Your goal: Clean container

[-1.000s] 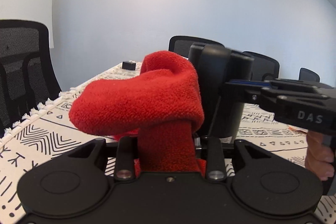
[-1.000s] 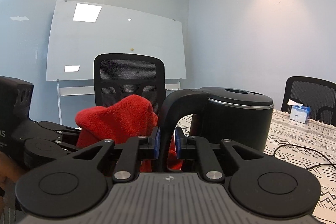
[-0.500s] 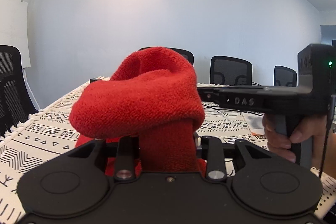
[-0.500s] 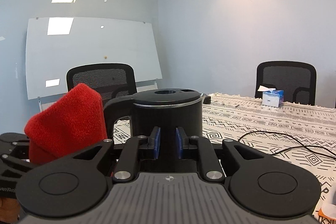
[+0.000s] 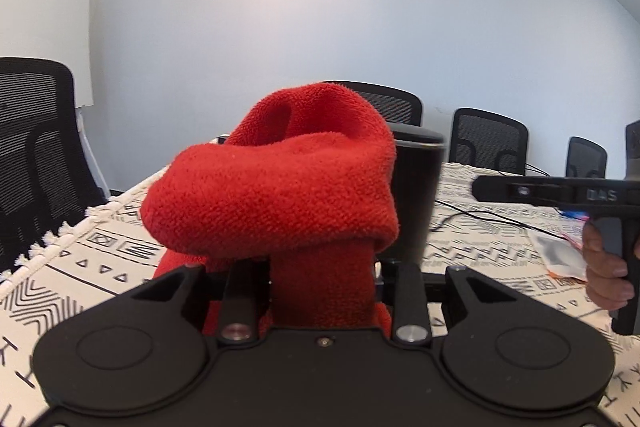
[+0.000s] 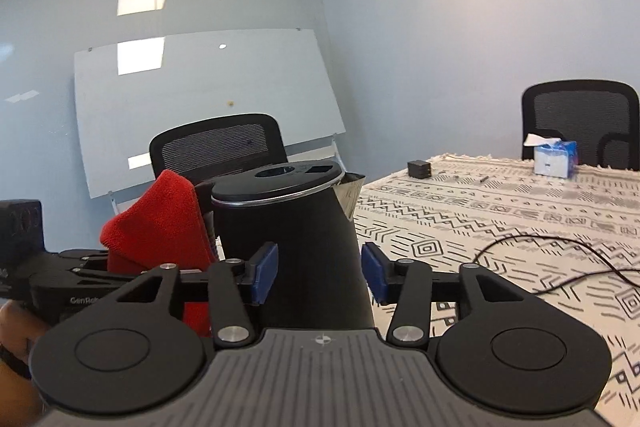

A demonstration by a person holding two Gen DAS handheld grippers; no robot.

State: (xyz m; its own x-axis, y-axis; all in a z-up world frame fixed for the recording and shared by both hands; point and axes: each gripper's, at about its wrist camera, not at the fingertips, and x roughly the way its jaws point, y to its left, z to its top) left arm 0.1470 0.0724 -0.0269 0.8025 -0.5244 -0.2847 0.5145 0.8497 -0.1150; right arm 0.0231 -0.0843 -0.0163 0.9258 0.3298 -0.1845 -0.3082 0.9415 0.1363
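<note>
A black electric kettle (image 6: 288, 227) stands on the patterned tablecloth (image 6: 500, 211) with its spout to the right. My right gripper (image 6: 320, 273) is close in front of it and its jaws are opening. The blue pads (image 6: 264, 271) flank the kettle body without pressing on it. My left gripper (image 5: 322, 267) is shut on a red terry cloth (image 5: 280, 195) that bulges over its fingers. Behind the cloth, part of the kettle (image 5: 416, 195) shows. In the right wrist view the cloth (image 6: 160, 223) sits left of the kettle and hides its handle.
A black cable (image 6: 560, 259) lies on the cloth right of the kettle. A tissue box (image 6: 554, 157) and a small black box (image 6: 419, 169) sit at the far end. A white and orange packet (image 5: 560, 259) lies near a hand (image 5: 604, 267). Office chairs ring the table.
My right gripper has let go of the kettle handle and its jaws have spread. The kettle now shows its body and spout instead of the handle. The left gripper still holds the cloth.
</note>
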